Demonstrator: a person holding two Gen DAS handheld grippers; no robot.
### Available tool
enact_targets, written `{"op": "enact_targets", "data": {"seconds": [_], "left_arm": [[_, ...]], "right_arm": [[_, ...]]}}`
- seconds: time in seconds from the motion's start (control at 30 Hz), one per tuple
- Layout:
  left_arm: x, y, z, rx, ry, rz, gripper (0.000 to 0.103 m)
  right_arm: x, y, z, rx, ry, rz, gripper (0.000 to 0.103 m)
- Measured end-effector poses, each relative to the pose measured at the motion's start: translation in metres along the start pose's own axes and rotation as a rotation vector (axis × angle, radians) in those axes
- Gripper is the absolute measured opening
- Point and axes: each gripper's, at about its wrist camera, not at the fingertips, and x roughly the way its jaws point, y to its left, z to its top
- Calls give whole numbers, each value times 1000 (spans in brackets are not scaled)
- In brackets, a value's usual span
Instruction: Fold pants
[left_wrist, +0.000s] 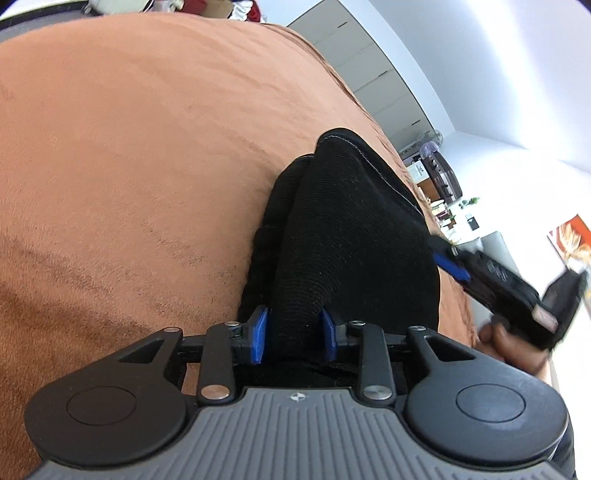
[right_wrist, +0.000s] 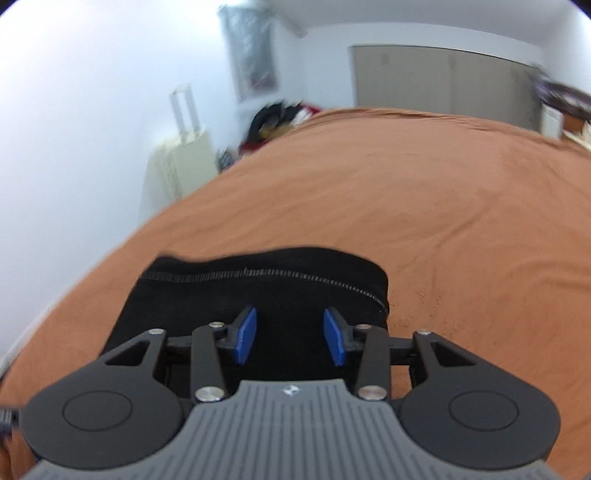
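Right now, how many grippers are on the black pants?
2. The left gripper pinches a fold of the pants; the right gripper sits open over their stitched edge, contact unclear.

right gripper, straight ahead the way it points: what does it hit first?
The black pants. The right gripper is open, and the cloth fills the view between its fingers. Whether it already touches is unclear. Beyond lies the brown bedspread.
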Motion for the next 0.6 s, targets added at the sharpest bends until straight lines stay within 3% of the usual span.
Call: {"op": "enact_targets", "data": {"seconds": [0.1, 0.27, 0.37, 0.47, 0.6], "left_arm": [[3, -17, 1, 46, 1, 37, 41], [1, -30, 5, 89, 0, 64, 44], [-10, -44, 9, 106, -8, 89, 39], [-32, -54, 19, 156, -74, 110, 39], [-42, -81, 39, 243, -139, 51, 39]], "right_arm": [[30, -11, 4, 86, 8, 7, 54], [71, -16, 2, 120, 84, -23, 59], [62, -21, 7, 124, 70, -19, 59], [43, -20, 6, 121, 17, -2, 57], [11, -25, 1, 173, -61, 31, 49]]}}
